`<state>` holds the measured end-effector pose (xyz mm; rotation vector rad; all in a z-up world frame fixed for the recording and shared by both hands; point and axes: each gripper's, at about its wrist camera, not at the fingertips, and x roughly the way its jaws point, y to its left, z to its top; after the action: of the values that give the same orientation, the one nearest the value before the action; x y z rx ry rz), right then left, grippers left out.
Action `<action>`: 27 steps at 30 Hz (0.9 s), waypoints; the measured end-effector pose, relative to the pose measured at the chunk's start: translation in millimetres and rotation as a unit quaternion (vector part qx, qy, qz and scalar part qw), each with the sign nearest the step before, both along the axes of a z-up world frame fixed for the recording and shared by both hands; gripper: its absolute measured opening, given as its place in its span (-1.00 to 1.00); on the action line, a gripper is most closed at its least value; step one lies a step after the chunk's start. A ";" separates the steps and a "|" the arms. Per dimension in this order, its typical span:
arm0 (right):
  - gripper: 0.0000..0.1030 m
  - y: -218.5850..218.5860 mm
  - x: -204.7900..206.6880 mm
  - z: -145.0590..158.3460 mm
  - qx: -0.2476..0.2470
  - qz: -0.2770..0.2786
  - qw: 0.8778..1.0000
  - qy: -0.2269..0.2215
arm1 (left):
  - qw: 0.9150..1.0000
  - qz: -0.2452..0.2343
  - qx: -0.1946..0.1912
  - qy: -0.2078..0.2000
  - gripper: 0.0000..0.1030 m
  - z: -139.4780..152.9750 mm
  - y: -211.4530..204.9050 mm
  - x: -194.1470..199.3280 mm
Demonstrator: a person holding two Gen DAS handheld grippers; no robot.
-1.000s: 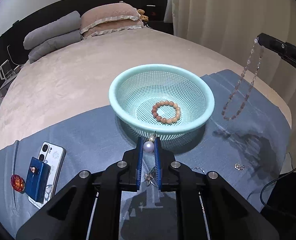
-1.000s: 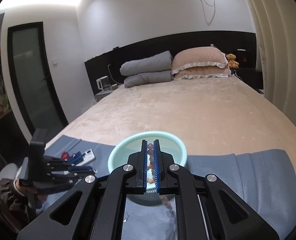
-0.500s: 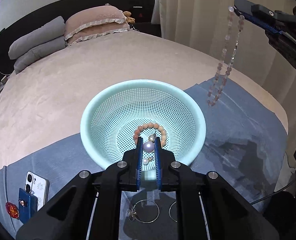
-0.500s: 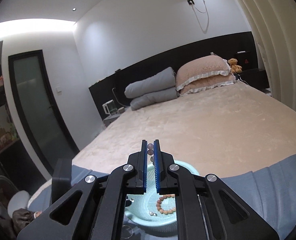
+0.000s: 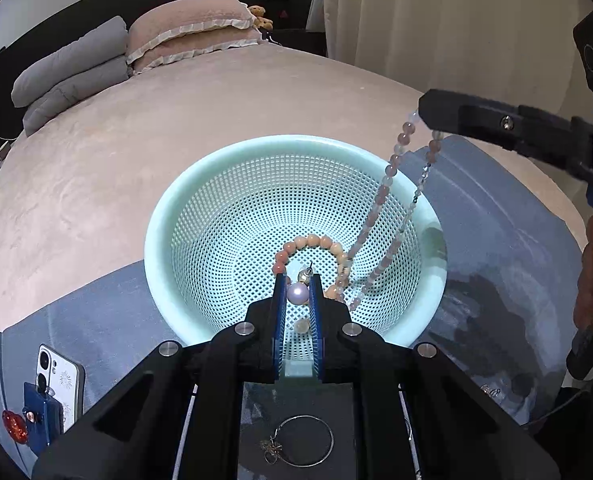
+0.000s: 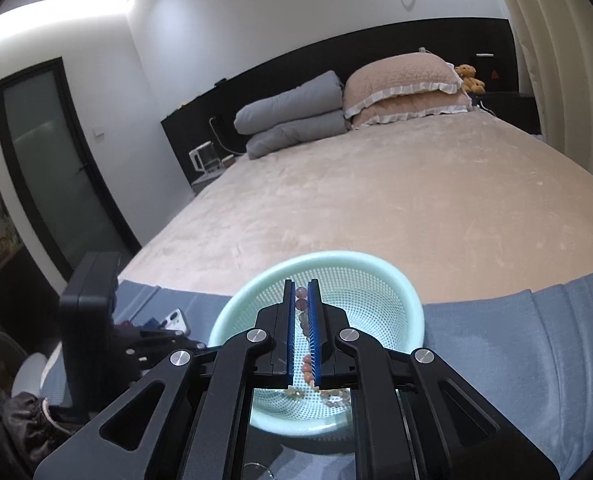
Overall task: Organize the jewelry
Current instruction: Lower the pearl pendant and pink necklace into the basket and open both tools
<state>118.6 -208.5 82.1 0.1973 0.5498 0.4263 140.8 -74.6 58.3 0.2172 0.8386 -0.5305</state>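
A mint green mesh basket (image 5: 164, 216) sits on a blue cloth on the bed; it also shows in the right wrist view (image 6: 410, 300). A peach bead bracelet (image 5: 316, 242) lies in its bottom. My left gripper (image 5: 298, 280) is shut on a pearl earring (image 5: 297, 293) and holds it over the basket's near side. My right gripper (image 5: 426, 110) comes in from the right above the basket rim, shut on a pink bead necklace (image 5: 384, 192) whose loop hangs down into the basket. In the right wrist view the necklace beads (image 6: 300, 303) sit between its fingers.
A hoop earring (image 5: 306, 442) and a small gold piece (image 5: 270, 450) lie on the blue cloth (image 5: 96, 320) under my left gripper. A phone (image 5: 62, 376), a blue case (image 5: 40, 420) and an amber stone (image 5: 14, 426) lie at the left. Another small earring (image 5: 490, 391) lies at the right.
My left gripper has moved forward over the basket with the pearl earring. My right gripper has come left and down, and the necklace now hangs into the basket.
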 end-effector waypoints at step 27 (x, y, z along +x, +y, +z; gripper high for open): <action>0.38 -22.0 -3.1 -21.9 -0.013 -0.049 0.999 0.019 | 0.999 0.005 0.031 -0.020 0.82 7.2 15.8 -1.9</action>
<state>115.5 -230.5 60.2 0.2068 0.5811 0.3196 138.9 -58.8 65.5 0.2798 0.8167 -0.4906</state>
